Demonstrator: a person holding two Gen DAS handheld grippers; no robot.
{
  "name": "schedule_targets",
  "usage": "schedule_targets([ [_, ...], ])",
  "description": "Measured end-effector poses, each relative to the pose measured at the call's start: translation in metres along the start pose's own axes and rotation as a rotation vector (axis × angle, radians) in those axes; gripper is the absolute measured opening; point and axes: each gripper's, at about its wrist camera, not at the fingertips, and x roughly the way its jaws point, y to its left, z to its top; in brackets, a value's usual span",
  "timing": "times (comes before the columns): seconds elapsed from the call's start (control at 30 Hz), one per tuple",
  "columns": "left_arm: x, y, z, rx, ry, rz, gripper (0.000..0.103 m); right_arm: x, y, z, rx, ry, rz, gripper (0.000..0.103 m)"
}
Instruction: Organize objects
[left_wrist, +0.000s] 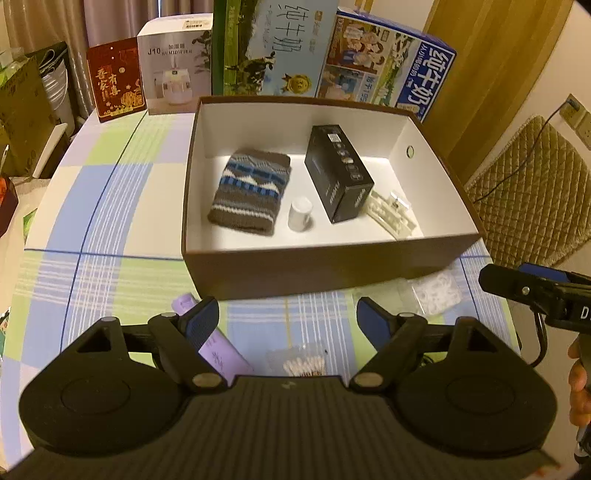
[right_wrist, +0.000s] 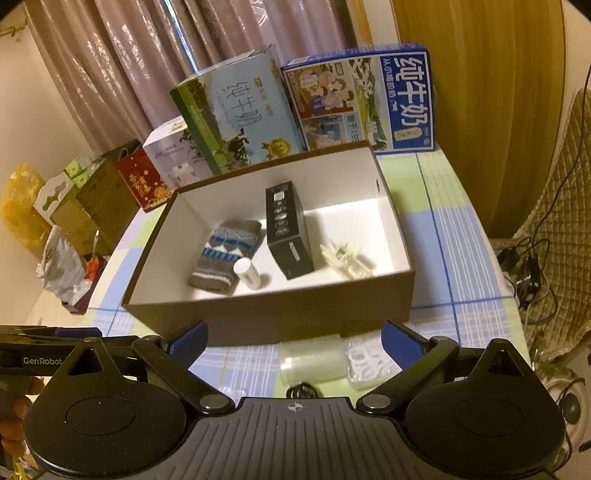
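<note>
A brown box with white insides sits in the middle of the checked table. Its front wall faces both claws.

Inside the box, a striped knit sock lies by the left wall. A small white bottle rests just beside the sock, near the front wall. A black carton lies in the middle. A clear plastic piece sits by the carton's front end, toward the front right corner of the box.

The left claw hangs above the front edge of the table with its fingers wide apart and nothing between them. A purple tube lies on the table under its left finger. A little bag of cotton swabs lies next to the tube.

The right claw is also spread wide and holds nothing. A clear cup lies on its side in front of the box's front wall. A bag of small white rings lies just beside the cup.

Tall milk cartons stand along the back edge of the table, behind the box.
</note>
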Motion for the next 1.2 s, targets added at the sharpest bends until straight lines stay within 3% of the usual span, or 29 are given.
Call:
schedule_targets([
  [0.2, -0.004, -0.001, -0.017, 0.002, 0.013, 0.011, 0.079, -0.001, 0.003, -0.019, -0.031, 0.032, -0.016, 0.098],
  [0.67, 0.011, 0.002, -0.064, -0.014, 0.127, 0.010, 0.079, 0.007, -0.002, -0.074, -0.086, 0.143, -0.053, 0.098],
  [1.2, 0.028, 0.001, -0.077, -0.031, 0.167, -0.005, 0.079, 0.023, -0.005, -0.091, -0.141, 0.185, -0.068, 0.097],
])
